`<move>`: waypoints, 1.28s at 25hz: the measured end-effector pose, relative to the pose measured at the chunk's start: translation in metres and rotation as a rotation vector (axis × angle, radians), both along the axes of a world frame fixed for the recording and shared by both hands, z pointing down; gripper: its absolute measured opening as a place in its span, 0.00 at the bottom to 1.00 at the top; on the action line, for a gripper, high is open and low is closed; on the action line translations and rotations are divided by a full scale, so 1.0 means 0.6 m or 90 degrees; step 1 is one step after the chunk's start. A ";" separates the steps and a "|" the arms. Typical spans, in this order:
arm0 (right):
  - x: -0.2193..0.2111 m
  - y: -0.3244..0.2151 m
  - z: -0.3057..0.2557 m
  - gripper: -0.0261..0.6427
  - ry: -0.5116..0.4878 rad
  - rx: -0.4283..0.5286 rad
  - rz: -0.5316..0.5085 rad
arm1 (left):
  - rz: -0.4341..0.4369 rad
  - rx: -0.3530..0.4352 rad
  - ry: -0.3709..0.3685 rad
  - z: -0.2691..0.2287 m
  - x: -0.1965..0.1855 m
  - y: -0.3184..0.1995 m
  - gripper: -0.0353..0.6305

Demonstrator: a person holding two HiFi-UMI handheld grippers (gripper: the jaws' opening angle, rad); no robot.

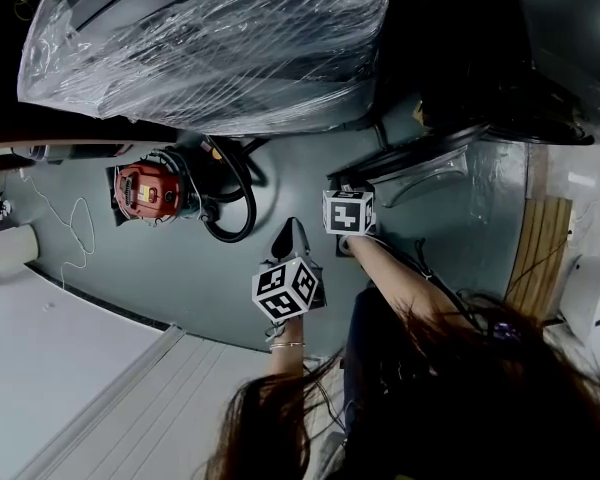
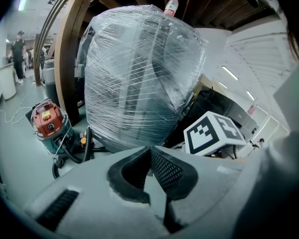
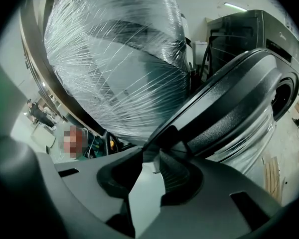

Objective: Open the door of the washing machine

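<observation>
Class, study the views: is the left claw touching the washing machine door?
Apart. The head view shows the left claw over floor, clear of the washing machine door; the left gripper view shows nothing between its jaws.

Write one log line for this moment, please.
washing machine door: partly open | right gripper: jaws on door edge | left gripper: jaws together, empty

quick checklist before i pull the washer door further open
1. Edge of the door between the jaws of the right gripper: ok.
2. Firm grip on that edge: cannot tell.
3. Latch released: ok, the door already stands ajar.
4. Spare left gripper clear of the door: ok, shut and empty.
5. Room to swing beside the wrapped bundle: cannot tell.
</observation>
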State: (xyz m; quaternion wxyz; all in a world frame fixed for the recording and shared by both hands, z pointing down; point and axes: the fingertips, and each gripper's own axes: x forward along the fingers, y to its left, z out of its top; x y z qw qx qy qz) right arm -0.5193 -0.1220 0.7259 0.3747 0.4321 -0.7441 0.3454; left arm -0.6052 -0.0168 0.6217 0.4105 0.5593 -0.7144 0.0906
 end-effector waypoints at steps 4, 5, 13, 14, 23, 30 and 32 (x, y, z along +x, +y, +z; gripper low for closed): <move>0.006 0.010 -0.002 0.16 0.004 0.002 -0.021 | 0.004 0.009 -0.005 -0.011 0.009 0.001 0.07; 0.007 0.012 -0.005 0.16 0.004 0.004 -0.026 | 0.006 0.011 -0.007 -0.015 0.011 0.002 0.07; 0.027 0.018 -0.037 0.16 -0.008 0.040 -0.034 | 0.008 0.023 -0.014 -0.035 0.032 0.039 0.07; 0.032 0.019 -0.043 0.16 -0.010 0.043 -0.032 | 0.007 0.025 -0.014 -0.038 0.036 0.044 0.07; 0.083 0.034 -0.103 0.15 -0.014 0.085 -0.040 | 0.030 0.059 -0.030 -0.090 0.075 0.062 0.07; 0.137 0.050 -0.158 0.14 -0.011 0.125 -0.048 | 0.046 0.092 -0.043 -0.141 0.107 0.075 0.07; 0.150 0.056 -0.176 0.14 -0.014 0.137 -0.049 | 0.047 0.103 -0.044 -0.158 0.115 0.079 0.07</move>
